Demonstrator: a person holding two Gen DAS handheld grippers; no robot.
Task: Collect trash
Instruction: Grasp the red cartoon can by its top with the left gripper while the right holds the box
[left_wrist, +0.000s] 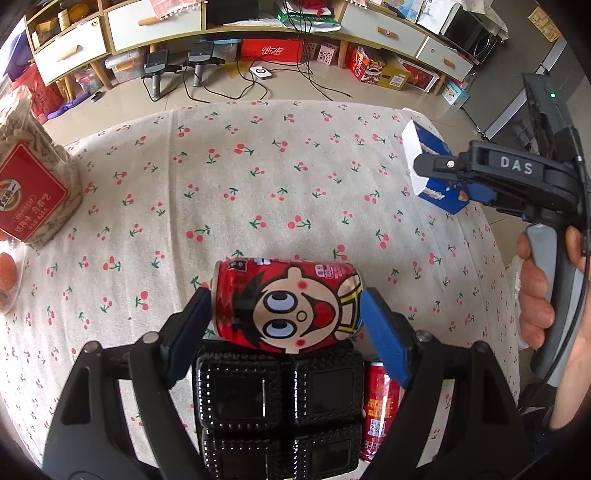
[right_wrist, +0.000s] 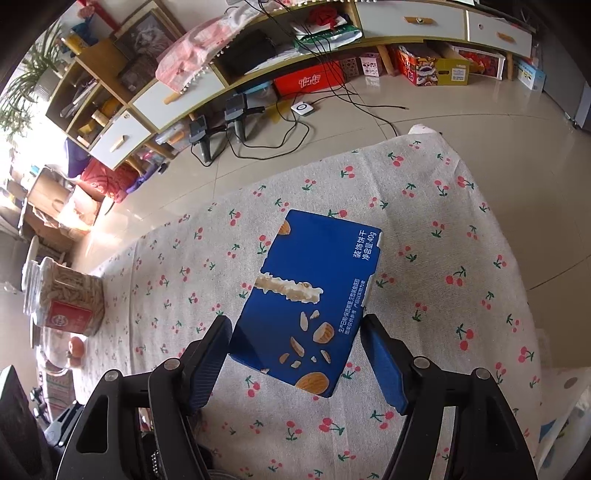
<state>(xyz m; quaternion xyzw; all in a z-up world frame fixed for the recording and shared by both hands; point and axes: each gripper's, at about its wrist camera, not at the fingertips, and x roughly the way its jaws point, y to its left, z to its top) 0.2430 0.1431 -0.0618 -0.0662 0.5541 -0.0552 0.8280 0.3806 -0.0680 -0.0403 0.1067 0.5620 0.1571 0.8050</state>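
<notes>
My left gripper (left_wrist: 286, 308) is shut on a red drink can with a cartoon face (left_wrist: 288, 306), held sideways above a black plastic tray (left_wrist: 277, 402). A second red can (left_wrist: 378, 410) lies beside the tray. My right gripper (right_wrist: 297, 339) is shut on a blue biscuit box (right_wrist: 314, 295) and holds it above the cherry-print tablecloth (right_wrist: 443, 240). In the left wrist view the right gripper (left_wrist: 439, 166) and the box (left_wrist: 436, 166) are at the right, over the table's right side.
A clear jar of snack sticks with a red label (left_wrist: 33, 184) stands at the table's left edge, also seen in the right wrist view (right_wrist: 66, 299). An orange fruit in a clear container (left_wrist: 5, 275) sits beside it. Shelves, boxes and cables lie on the floor beyond.
</notes>
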